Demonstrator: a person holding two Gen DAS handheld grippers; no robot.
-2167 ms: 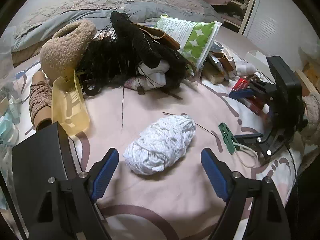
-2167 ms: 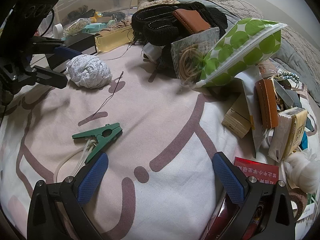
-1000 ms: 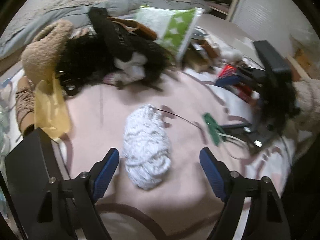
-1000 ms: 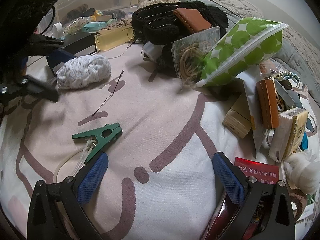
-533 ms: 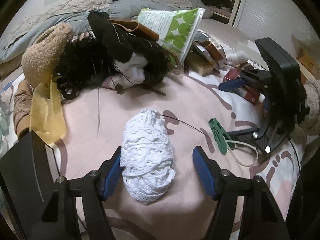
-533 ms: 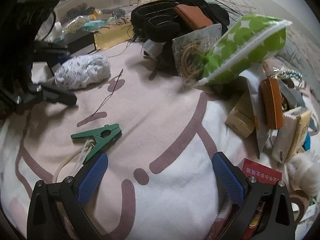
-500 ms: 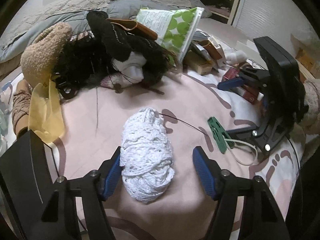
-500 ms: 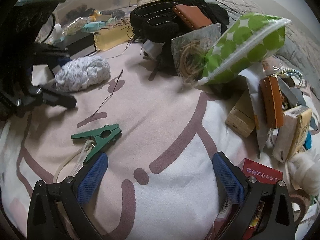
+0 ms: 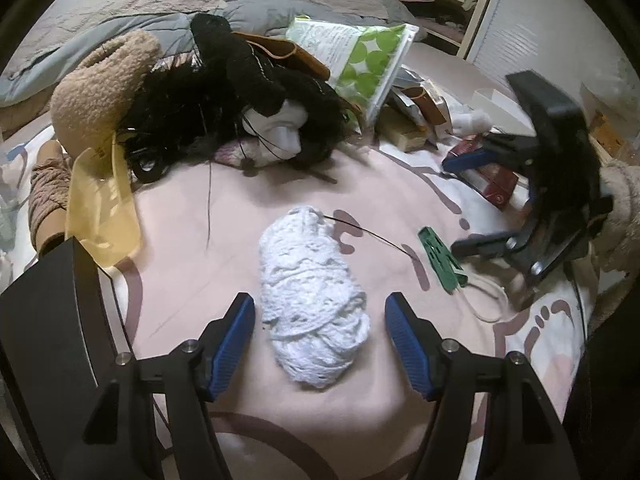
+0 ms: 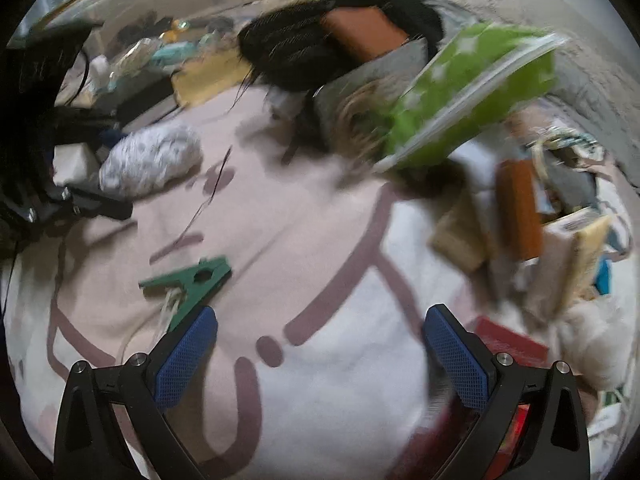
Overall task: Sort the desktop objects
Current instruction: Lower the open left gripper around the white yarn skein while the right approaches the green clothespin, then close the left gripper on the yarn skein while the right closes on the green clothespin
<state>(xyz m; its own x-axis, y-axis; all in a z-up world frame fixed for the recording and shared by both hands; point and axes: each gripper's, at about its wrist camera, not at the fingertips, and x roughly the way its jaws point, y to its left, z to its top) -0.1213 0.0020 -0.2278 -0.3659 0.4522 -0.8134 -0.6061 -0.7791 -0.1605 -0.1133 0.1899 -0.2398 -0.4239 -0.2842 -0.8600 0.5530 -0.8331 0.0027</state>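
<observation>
Item in hand: a ball of white yarn (image 9: pixel 314 304), lying on the pink patterned bedspread (image 9: pixel 224 240) at lower centre of the left wrist view, lengthwise between the blue pads of the left gripper (image 9: pixel 320 340). The pads flank it on both sides, with a sliver of bedspread showing on each side, so the claw reads as released, not yet gripping. A thin dark needle or thread (image 9: pixel 368 234) trails from the ball's far end toward the right. Beside it, right of centre: a green clothespin (image 9: pixel 442 260) with a pale elastic loop (image 9: pixel 486 300). Right gripper (image 10: pixel 320 352), seen in its own blurred view at bottom centre, has its jaws spread wide over bare bedspread, holding nothing; the clothespin lies just beyond its left pad. Background stock, upper half of the left view: a black wig on a white mannequin face (image 9: pixel 280 132), a tan fleece item (image 9: pixel 100 92), a translucent yellow case (image 9: pixel 100 204), a green-dotted zip pouch (image 9: pixel 364 64). Step judged in hand: the grasp of the yarn, at the start of sorting. Next move, as I judge it: close gently on the soft ball, then lift clear without dragging the trailing thread.
</observation>
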